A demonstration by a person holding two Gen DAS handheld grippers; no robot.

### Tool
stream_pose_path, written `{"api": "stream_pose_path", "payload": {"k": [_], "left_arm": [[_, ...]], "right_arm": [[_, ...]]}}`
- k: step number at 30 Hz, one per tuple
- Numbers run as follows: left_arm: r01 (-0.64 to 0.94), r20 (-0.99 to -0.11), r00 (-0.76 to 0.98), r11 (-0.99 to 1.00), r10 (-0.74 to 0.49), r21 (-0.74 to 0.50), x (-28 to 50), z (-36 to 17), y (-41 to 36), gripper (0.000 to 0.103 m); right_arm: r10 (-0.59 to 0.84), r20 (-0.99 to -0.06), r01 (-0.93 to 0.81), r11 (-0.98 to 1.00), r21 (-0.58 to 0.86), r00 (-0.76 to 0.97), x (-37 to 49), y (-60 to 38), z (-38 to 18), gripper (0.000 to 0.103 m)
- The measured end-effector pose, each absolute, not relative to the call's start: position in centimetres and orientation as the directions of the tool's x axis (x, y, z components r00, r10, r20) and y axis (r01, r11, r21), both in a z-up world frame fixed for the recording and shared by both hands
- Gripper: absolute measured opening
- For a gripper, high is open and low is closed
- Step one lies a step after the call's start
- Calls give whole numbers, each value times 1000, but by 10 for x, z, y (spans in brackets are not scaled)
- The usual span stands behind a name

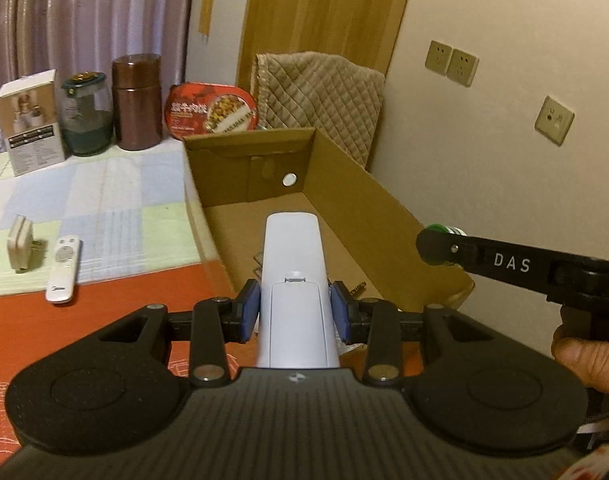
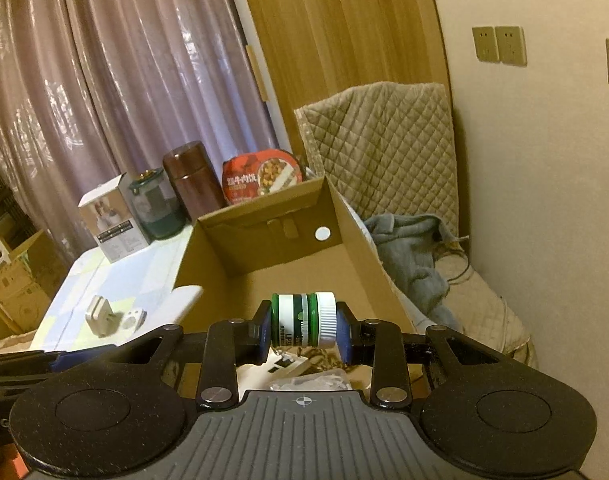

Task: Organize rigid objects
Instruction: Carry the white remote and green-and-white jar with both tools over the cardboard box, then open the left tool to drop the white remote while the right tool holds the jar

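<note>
My left gripper (image 1: 295, 309) is shut on a large white remote (image 1: 293, 276), held back side up over the near end of an open cardboard box (image 1: 368, 200). My right gripper (image 2: 304, 327) is shut on a small green and white jar (image 2: 303, 319), held sideways above the same box (image 2: 368, 252). The right gripper shows from the side in the left wrist view (image 1: 438, 246), over the box's right wall. A small white remote (image 1: 63, 269) and a white charger plug (image 1: 22, 249) lie on the checked cloth to the left of the box.
At the back of the table stand a white carton (image 1: 30, 120), a glass jar with a green lid (image 1: 85, 114), a brown canister (image 1: 136, 102) and a red food bowl (image 1: 214, 110). A quilted chair (image 2: 380, 152) stands behind the box. Small packets (image 2: 304, 376) lie in the box's near end.
</note>
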State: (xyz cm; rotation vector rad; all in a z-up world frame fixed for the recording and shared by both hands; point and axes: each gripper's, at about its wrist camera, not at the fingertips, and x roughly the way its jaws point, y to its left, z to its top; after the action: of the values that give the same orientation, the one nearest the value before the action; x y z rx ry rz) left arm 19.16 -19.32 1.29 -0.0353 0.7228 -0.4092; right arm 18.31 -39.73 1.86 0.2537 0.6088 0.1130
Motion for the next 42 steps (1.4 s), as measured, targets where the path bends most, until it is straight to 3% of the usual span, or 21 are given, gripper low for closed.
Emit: {"api": "stream_pose_path", "payload": {"k": [42], "left_arm": [[338, -648, 681, 932, -341, -135, 209, -8, -213, 33]], "right_arm": [[181, -577, -15, 960, 279, 797, 192, -416, -2, 29]]}}
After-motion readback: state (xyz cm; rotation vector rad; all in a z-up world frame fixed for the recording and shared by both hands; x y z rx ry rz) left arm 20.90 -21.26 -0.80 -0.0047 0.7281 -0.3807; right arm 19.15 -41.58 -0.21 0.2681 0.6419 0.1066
